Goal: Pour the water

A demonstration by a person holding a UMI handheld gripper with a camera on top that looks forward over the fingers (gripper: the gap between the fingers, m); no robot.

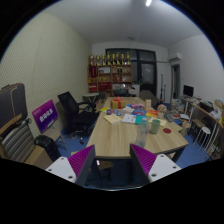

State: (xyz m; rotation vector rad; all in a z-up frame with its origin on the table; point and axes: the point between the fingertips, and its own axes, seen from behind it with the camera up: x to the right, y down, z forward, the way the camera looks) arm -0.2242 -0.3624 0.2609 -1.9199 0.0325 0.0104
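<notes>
Gripper [113, 160] fingers spread apart, holding nothing; cluttered table [118, 138] beyond, chairs [72, 110] beside it.

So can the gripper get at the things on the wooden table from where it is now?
Probably not yet. The gripper is open and holds nothing, and the cluttered items sit far beyond its jaws on the wooden table. Bare tabletop lies between, so moving forward looks unobstructed.

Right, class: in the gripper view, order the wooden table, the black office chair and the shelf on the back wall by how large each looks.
1. Wooden table, clearly largest.
2. and 3. Black office chair and shelf look about alike; the shelf is farther away, so I won't rank them.

The gripper hangs open, well short of the table.
</notes>
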